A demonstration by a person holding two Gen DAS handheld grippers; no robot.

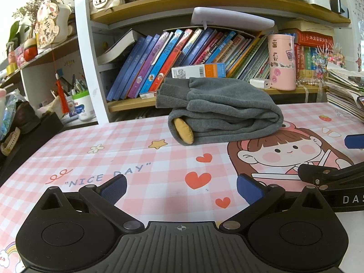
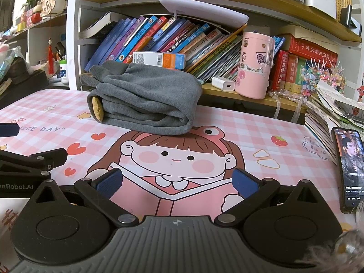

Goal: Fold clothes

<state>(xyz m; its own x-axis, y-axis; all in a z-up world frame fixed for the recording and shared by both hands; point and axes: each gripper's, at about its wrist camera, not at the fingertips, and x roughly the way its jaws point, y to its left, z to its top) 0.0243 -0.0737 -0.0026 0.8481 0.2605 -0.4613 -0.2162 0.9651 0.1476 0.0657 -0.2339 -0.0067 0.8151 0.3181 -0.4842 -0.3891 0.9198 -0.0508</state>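
Both of my grippers, left (image 1: 181,190) and right (image 2: 177,183), hover with fingers spread and empty above the pink checked bench (image 1: 136,159). Ahead lies the folded grey fleece garment (image 1: 225,116), probably finished, its yellow patch (image 1: 183,131) peeking out.

One folded grey garment (image 1: 224,113) lies at the middle of the frame, with one mustard-yellow patch (image 1: 183,130) showing at its left end. Two tongs appear: the left tongs (image 1: 182,190) and the right tongs (image 2: 177,183), each with two blue pads (image 1: 113,188). One pink cylindrical tin (image 2: 254,66) stands upper right, one white charger (image 2: 223,84) beside it. One phone (image 2: 349,170) lies at the right edge. The printed mat on the surface (image 2: 261,127) shows one cartoon girl (image 2: 179,157) and one strawberry (image 2: 278,140).
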